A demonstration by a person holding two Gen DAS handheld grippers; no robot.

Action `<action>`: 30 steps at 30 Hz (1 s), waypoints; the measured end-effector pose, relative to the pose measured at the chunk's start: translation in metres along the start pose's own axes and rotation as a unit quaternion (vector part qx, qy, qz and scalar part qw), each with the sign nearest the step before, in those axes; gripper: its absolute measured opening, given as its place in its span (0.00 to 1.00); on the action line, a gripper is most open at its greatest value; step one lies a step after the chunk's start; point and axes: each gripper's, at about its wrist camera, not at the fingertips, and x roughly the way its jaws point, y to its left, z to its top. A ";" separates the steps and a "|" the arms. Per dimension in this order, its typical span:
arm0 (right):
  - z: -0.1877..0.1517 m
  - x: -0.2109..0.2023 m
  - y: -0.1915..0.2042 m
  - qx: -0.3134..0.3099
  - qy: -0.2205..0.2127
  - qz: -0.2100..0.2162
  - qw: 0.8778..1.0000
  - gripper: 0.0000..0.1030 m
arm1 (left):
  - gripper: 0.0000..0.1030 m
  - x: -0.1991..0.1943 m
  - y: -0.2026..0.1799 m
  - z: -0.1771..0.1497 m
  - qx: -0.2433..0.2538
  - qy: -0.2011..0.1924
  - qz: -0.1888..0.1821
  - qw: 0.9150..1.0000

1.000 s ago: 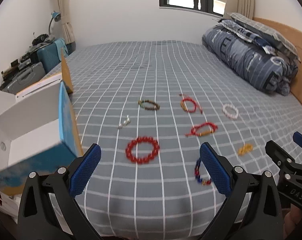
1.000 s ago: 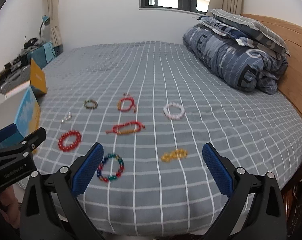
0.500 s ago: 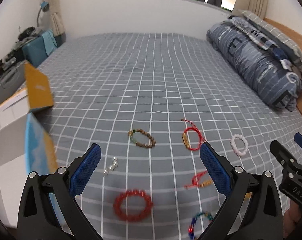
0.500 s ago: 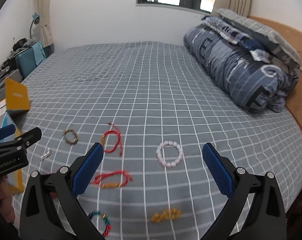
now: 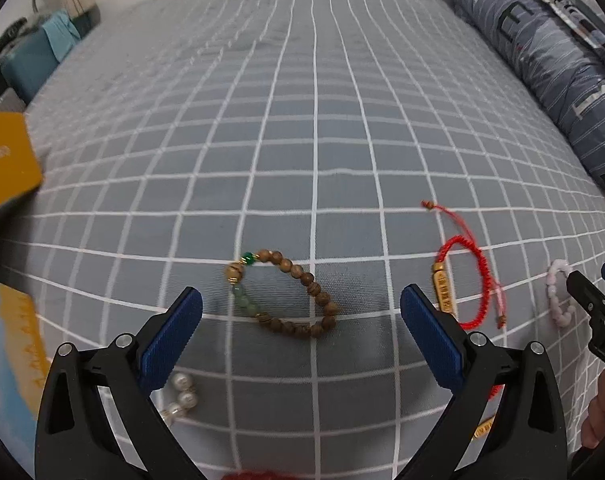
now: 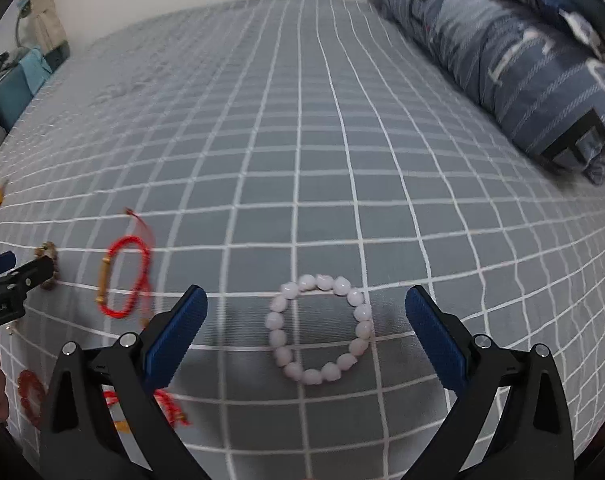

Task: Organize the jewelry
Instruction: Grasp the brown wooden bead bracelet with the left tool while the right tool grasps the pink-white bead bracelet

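The left gripper [image 5: 301, 322] hangs low over the bed with its blue pads spread wide and nothing between them. The wooden bead bracelet [image 5: 283, 295] lies flat on the checked bedsheet [image 5: 314, 140] squarely in that gap, which suggests it is lined up as the next pick. Just under the left pad sit a few pearl pieces [image 5: 182, 394], and off to the right lies a red cord bracelet [image 5: 464, 282] with a gold tube.

The right gripper [image 6: 306, 326] is equally wide and empty, centred over the pink bead bracelet [image 6: 320, 330], which also rests flat on the sheet. To its left are the same red cord bracelet [image 6: 124, 278] and, at the frame edge, a red bead bracelet [image 6: 30, 396].

Both tools seem set wide so the pads can drop either side of a ring of beads. A yellow box [image 5: 6, 168] sits at the far left edge of the bed, likely where the pieces belong. Nothing looks gathered yet; each bracelet lies apart from the others. A folded quilt [image 6: 502, 56] lies along the right side, well clear.
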 end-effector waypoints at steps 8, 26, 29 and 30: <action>-0.006 0.022 -0.008 0.014 0.018 -0.001 1.000 0.93 | 0.95 0.026 -0.001 -0.011 -0.006 0.023 0.003 1.000; -0.007 0.039 -0.016 0.035 0.056 0.016 0.998 0.58 | 0.52 0.026 0.006 -0.006 -0.010 0.027 0.010 1.000; -0.009 0.035 -0.019 0.038 0.058 0.009 0.998 0.40 | 0.35 0.021 0.006 -0.008 -0.008 0.028 0.005 1.000; -0.009 0.033 -0.020 0.039 0.060 0.009 0.997 0.36 | 0.30 0.018 0.005 -0.008 -0.007 0.028 0.007 1.000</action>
